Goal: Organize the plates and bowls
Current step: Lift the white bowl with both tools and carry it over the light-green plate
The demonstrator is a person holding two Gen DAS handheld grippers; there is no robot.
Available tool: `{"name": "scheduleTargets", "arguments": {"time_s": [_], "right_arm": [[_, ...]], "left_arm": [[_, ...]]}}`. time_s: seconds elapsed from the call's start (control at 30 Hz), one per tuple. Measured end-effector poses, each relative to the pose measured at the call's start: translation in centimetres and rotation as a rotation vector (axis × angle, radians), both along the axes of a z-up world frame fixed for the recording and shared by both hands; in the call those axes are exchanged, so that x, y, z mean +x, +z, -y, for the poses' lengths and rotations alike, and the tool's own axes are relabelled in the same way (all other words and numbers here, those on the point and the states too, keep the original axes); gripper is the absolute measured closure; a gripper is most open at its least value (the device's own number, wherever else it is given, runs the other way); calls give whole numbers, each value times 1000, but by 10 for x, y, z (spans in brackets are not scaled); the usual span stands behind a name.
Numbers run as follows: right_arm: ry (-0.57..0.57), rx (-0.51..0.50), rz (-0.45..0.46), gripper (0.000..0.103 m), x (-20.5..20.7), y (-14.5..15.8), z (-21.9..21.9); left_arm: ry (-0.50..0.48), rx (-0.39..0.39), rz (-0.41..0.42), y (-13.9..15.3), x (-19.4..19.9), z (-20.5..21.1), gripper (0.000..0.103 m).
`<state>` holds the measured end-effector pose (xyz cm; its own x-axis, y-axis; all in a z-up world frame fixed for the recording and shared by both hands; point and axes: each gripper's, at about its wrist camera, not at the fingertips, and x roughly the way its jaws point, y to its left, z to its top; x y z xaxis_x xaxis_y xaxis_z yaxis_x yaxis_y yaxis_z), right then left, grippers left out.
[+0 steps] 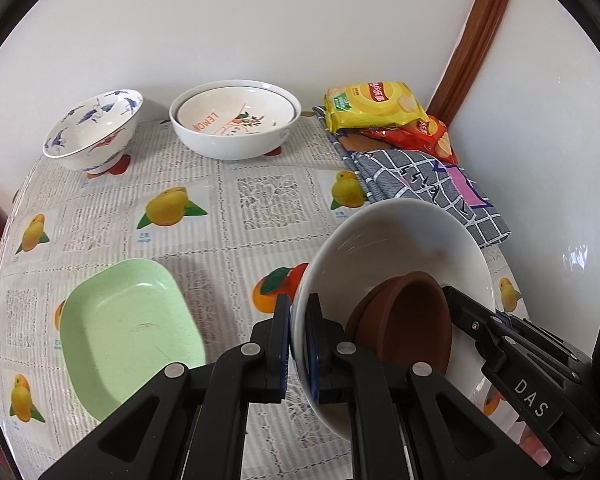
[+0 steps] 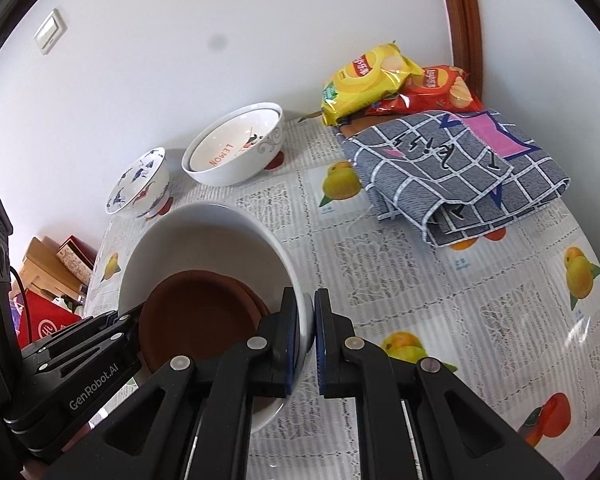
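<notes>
A large white bowl is gripped on two opposite sides of its rim. Inside it lie stacked brown bowls. My left gripper is shut on the rim's left side, one finger inside and one outside. My right gripper is shut on the rim's right side in the same way. The white bowl looks tilted in both views. On the table sit a pale green rectangular dish, a blue-patterned bowl, and a white bowl with a "LEMON" bowl nested in it.
A folded grey checked cloth and yellow and red chip bags lie at the back right by the wall. The table has a fruit-print cover. Boxes stand beyond its left edge.
</notes>
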<state>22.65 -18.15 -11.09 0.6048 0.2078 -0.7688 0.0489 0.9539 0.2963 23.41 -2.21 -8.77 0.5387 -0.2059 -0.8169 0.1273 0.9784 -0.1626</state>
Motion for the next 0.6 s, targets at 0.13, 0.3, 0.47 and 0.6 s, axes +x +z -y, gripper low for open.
{"name": "scheduleTargets", "arguments": {"time_s": [0.13, 0.3, 0.47, 0.6], "right_arm": [[13, -5, 3, 95, 2, 2, -10], [28, -7, 7, 95, 4, 3, -22], [44, -5, 3, 95, 7, 1, -36], [60, -4, 4, 95, 8, 0, -45]], "left_arm": [[11, -2, 2, 1, 0, -10, 95], [26, -3, 5, 0, -1, -24, 95], [42, -5, 3, -2, -2, -37, 95], [57, -9, 4, -1, -2, -48, 95]]}}
